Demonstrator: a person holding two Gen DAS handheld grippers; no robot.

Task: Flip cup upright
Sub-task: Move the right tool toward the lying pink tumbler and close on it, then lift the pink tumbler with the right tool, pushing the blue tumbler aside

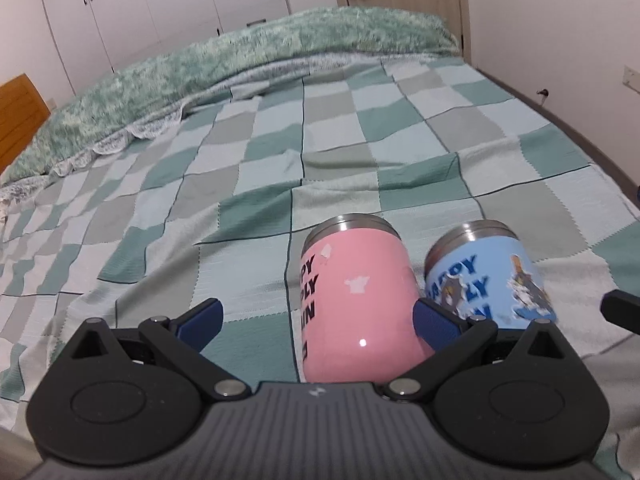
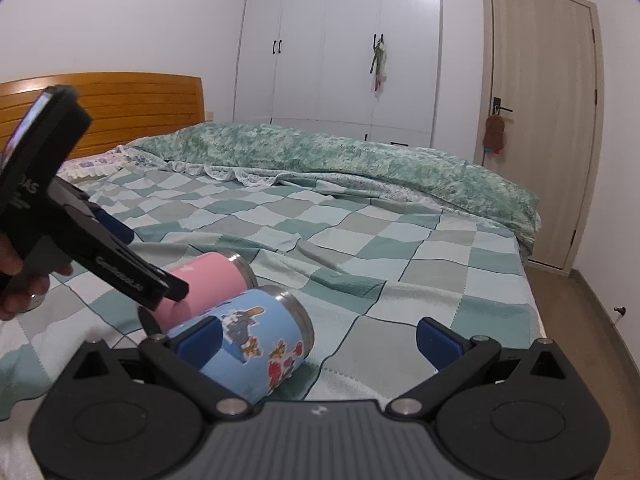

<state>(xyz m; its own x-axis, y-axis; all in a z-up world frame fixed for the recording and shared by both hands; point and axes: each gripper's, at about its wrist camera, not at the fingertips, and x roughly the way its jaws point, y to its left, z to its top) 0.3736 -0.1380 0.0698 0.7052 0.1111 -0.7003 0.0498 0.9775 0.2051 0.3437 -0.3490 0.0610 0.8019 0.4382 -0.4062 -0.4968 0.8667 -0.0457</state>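
Pink cup (image 1: pixel 352 300) base hidden, prob. by gripper.

Two cups lie on their sides on the checked blanket (image 1: pixel 360 128), touching or nearly so. Seen from the left wrist, the lettered cup (image 1: pixel 352 300) lies left of the cartoon cup (image 1: pixel 492 280). Beyond both cups a rumpled quilt (image 1: pixel 240 72) crosses the blanket, with the wardrobe (image 2: pixel 340 48) behind it.
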